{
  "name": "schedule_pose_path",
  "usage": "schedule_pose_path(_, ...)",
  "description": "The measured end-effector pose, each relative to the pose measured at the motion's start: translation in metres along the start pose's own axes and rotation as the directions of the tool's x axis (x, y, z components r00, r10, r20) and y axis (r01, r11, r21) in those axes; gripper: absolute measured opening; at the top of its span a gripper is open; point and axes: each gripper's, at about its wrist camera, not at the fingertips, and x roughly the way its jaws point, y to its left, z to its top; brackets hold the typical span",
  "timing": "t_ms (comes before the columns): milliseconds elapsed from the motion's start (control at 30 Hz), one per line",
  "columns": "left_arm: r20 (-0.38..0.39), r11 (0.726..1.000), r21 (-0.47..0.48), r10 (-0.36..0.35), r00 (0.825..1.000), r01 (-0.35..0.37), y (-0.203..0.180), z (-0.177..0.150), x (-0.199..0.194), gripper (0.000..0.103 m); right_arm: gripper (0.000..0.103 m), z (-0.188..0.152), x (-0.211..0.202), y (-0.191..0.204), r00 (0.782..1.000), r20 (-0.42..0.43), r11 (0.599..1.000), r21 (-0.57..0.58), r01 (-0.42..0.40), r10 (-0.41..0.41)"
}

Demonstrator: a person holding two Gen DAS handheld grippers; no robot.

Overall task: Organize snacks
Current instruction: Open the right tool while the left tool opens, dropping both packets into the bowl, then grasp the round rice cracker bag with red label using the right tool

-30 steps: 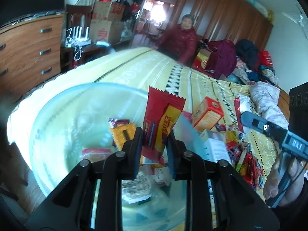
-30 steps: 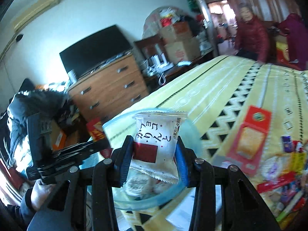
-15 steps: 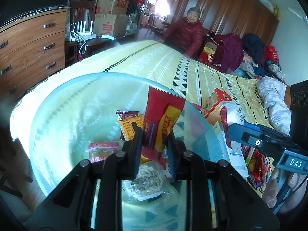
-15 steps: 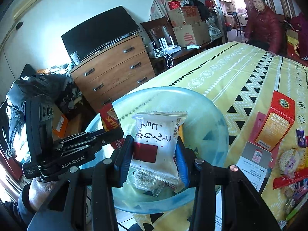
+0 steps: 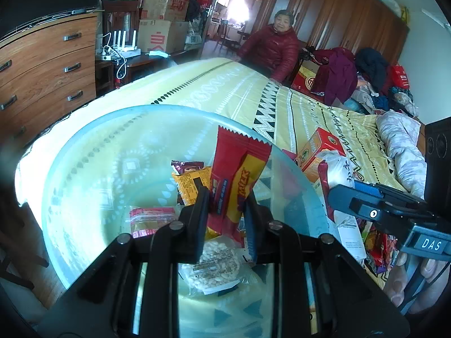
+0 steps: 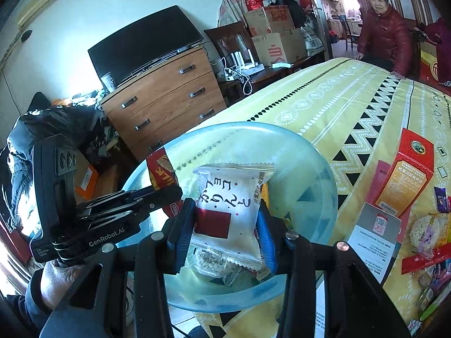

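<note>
My left fingers [image 5: 227, 205] are clamped on a red and yellow snack bar [image 5: 236, 180], held upright over the clear bowl [image 5: 93, 152]. My right fingers [image 6: 225, 236] are clamped on a white snack packet [image 6: 229, 214] with a red square, also upright over the same bowl, nearer its front rim.

Bowl sits at the near corner of the bed [image 6: 338, 95], part of it hanging past the edge. Already in it: a puffed rice cake packet [image 5: 214, 264] right under my left fingers, a pink-labelled packet [image 5: 152, 219], an orange packet [image 5: 191, 183], a dark brown wrapper [image 5: 186, 165] behind that.

Step in hand, I judge: drop both into the bowl. To do it well, I should open one side at a time, keep each snack above the middle, not the rim, and release low so nothing bounces out. Both grippers crowd the same space, so lift one clear before the other moves. Don't press on the bowl, it could tip off the edge.

Further out on the bed: a red and orange box [image 6: 406, 177], a white leaflet [image 6: 375, 242], and a heap of loose snacks [image 6: 431, 250] not yet sorted. Beyond that, a person in a red jacket [image 6: 386, 33] sits by the far end.
</note>
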Motion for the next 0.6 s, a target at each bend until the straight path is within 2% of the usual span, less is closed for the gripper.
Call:
schedule_pose_path(133, 0.0, 1.0, -0.003, 0.016, 1.0, -0.016, 0.002, -0.001, 0.001, 0.028, 0.05, 0.001, 0.003, 0.002, 1.0, -0.005, 1.0, 0.002, 0.0, 0.0)
schedule_pose_path(200, -0.002, 1.0, -0.009, 0.019, 1.0, -0.019, 0.005, -0.001, 0.001, 0.044, 0.054, 0.001, 0.004, 0.0, 1.0, -0.005, 1.0, 0.009, -0.009, 0.009)
schedule_pose_path(267, -0.001, 1.0, -0.009, 0.018, 1.0, -0.018, 0.007, -0.002, 0.0, 0.079, 0.063, 0.0, 0.004, -0.001, 1.0, -0.005, 1.0, 0.015, -0.003, 0.003)
schedule_pose_path(300, 0.0, 1.0, -0.01, 0.014, 1.0, -0.014, 0.007, -0.003, 0.0, 0.086, 0.066, 0.0, 0.003, -0.001, 1.0, -0.004, 1.0, 0.021, -0.001, 0.001)
schedule_pose_path(333, -0.003, 1.0, -0.01, 0.009, 1.0, -0.009, 0.007, -0.003, 0.001, 0.099, 0.066, -0.001, 0.001, -0.002, 1.0, 0.001, 1.0, 0.021, -0.002, 0.002)
schedule_pose_path(367, -0.01, 1.0, -0.008, 0.004, 1.0, -0.004, 0.006, -0.004, 0.002, 0.103, 0.066, -0.002, -0.002, -0.002, 1.0, 0.007, 1.0, 0.021, -0.001, 0.001)
schedule_pose_path(467, -0.016, 1.0, 0.007, 0.011, 1.0, -0.011, -0.004, -0.002, 0.001, 0.103, 0.066, -0.007, -0.019, -0.011, 0.999, 0.035, 0.999, 0.052, -0.006, 0.004)
schedule_pose_path(533, 0.008, 1.0, 0.026, 0.001, 1.0, -0.001, -0.016, 0.001, -0.007, 0.103, 0.066, -0.016, -0.047, -0.028, 0.996, 0.085, 0.996, 0.09, -0.021, 0.014)
schedule_pose_path(600, 0.046, 0.998, 0.068, -0.019, 0.999, 0.016, -0.034, 0.003, -0.018, 0.103, 0.066, -0.03, -0.077, -0.051, 0.992, 0.127, 0.993, 0.119, 0.006, -0.021)
